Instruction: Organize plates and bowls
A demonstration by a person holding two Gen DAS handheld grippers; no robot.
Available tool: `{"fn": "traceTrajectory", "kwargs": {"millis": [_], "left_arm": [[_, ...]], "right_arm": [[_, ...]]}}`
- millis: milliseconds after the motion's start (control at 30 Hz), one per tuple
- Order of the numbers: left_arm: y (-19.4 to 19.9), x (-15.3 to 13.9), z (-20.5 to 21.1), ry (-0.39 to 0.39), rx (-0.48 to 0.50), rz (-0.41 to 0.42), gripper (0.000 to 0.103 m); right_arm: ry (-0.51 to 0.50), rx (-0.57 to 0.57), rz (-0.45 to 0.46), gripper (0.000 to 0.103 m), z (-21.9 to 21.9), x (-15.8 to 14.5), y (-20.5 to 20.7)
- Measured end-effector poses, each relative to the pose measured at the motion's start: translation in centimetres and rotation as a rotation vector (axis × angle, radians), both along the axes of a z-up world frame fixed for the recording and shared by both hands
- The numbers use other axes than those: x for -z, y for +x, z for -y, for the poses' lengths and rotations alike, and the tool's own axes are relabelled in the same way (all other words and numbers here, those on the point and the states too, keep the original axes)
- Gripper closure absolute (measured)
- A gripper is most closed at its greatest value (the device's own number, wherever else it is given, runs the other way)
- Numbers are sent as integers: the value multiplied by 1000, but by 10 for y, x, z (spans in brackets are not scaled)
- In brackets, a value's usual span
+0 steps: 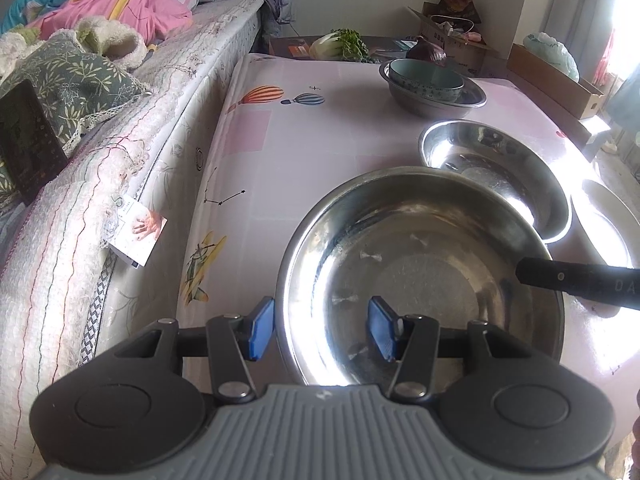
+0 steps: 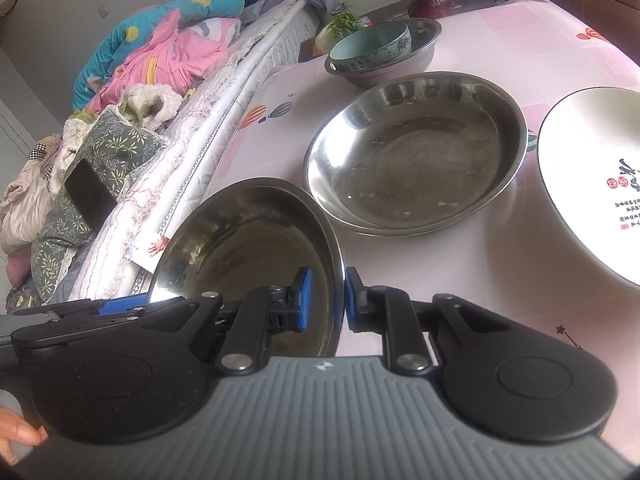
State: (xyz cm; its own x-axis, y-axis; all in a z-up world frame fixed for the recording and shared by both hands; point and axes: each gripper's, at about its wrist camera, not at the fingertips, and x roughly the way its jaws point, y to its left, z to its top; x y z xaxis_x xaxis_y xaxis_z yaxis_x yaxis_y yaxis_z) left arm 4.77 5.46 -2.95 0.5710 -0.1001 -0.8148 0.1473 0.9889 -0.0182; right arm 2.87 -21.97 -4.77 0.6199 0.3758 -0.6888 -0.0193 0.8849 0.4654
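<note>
Right wrist view first: the right gripper (image 2: 325, 300) is clamped on the rim of a steel plate (image 2: 248, 240), one blue pad inside the dish and the other on the outside. That plate sits tilted, its far edge just beside a second steel plate (image 2: 416, 152) that lies flat on the pink tablecloth (image 2: 500, 44). To the right of that one there's a white ceramic plate (image 2: 592, 176) with black and red lettering, partly cut off by the frame edge. Further back a teal bowl (image 2: 368, 46) sits inside a steel bowl (image 2: 420, 48), and behind those a bit of leafy greens (image 2: 340, 24) and a purple cabbage (image 2: 430, 2).

Left wrist view: the left gripper (image 1: 322, 328) has its pads apart and straddles the near rim of the same held steel plate (image 1: 420, 272), one pad outside the rim, one over the inside. Pretty sure the pads aren't pressing on it, so it's loose, not gripping. A dark finger of the right gripper (image 1: 576, 278) comes in from the right onto the plate's edge. The second steel plate (image 1: 496, 168) is right behind it, and the white ceramic plate (image 1: 604, 220) is washed out by glare.

A bed with a white mattress (image 1: 120, 184) runs along the table's left side, with pink and blue bedding (image 2: 168, 52) piled on it.
</note>
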Motion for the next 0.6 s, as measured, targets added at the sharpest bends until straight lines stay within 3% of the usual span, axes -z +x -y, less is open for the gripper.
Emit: {"fn": "traceTrajectory", "kwargs": {"millis": [600], "left_arm": [[7, -9, 15, -9, 32, 20, 52]], "right_arm": [[17, 44, 23, 85, 17, -9, -2]]}}
